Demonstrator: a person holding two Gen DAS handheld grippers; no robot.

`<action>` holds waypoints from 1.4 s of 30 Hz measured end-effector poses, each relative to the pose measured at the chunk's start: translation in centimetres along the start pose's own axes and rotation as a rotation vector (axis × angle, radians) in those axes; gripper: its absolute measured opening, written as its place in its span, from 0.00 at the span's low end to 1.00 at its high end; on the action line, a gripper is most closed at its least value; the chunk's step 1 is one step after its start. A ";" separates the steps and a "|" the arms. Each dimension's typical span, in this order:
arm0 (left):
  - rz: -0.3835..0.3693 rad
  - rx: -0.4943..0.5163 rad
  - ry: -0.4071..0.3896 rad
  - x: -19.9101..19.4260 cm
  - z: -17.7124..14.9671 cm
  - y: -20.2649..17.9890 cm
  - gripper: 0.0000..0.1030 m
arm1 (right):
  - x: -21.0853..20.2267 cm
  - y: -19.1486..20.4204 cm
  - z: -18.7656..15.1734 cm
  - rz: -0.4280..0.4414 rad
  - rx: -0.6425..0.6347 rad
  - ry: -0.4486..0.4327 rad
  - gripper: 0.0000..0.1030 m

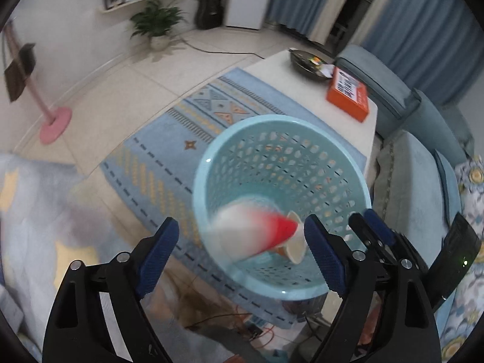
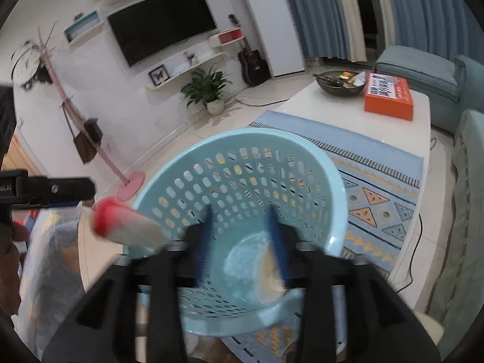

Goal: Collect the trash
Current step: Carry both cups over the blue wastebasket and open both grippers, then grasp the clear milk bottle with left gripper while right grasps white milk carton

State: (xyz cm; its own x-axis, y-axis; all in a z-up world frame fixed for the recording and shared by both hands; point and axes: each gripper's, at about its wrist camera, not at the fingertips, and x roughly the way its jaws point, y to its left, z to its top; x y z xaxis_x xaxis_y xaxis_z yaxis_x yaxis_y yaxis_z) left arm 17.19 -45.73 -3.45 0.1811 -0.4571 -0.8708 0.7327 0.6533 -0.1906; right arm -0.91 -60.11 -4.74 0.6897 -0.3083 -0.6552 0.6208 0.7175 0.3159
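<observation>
A light blue perforated trash basket (image 1: 211,181) stands on a patterned rug, also in the right wrist view (image 2: 332,187). A red and white paper cup (image 1: 257,233) is blurred in mid-air over the basket's near rim, between the fingers of my left gripper (image 1: 240,257), which is open and not touching it. The cup shows at the basket's left rim in the right wrist view (image 2: 124,227). Another paper cup (image 1: 295,249) lies inside the basket (image 2: 272,272). My right gripper (image 2: 242,242) is open and empty above the basket; it appears in the left wrist view (image 1: 372,230).
A white coffee table (image 2: 317,106) carries an orange box (image 2: 388,96) and a dark bowl (image 2: 335,83). A blue sofa (image 1: 417,187) stands at the right. A pink coat stand (image 2: 90,142) and a potted plant (image 2: 208,90) are by the TV wall. Cables lie on the floor (image 1: 242,323).
</observation>
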 end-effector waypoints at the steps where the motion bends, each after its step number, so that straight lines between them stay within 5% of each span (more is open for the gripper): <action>1: -0.002 -0.009 -0.008 -0.6 -0.3 0.1 0.81 | -0.4 -0.2 -0.3 0.012 0.020 -0.009 0.55; 6: 0.048 0.004 -0.088 -4.9 -2.7 -0.5 0.83 | -2.0 0.7 -1.9 0.074 0.044 0.014 0.55; 12: 0.124 -0.047 -0.211 -11.7 -9.7 0.8 0.84 | -4.2 4.3 -4.9 0.218 0.004 0.054 0.58; 23: 0.448 -0.269 -0.255 -21.6 -23.7 13.5 0.84 | -9.8 17.2 -7.9 0.540 -0.239 0.077 0.67; 26: 0.606 -0.226 -0.255 -24.4 -26.0 16.8 0.84 | -11.0 20.8 -8.5 0.606 -0.286 0.093 0.68; 33: 0.805 0.069 -0.131 -27.3 -29.1 24.4 0.84 | -13.0 27.4 -10.7 0.701 -0.422 0.135 0.69; 42: 0.546 0.146 0.046 -24.9 -28.1 31.8 0.85 | -12.9 34.9 -12.8 0.698 -0.770 0.164 0.73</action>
State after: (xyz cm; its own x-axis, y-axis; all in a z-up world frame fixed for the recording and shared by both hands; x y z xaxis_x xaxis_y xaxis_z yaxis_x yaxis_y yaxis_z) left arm 17.55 3.40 -0.55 0.5325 -0.0476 -0.8451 0.6247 0.6957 0.3545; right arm 7.08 -23.06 5.96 0.7085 0.3733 -0.5988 -0.3391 0.9243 0.1751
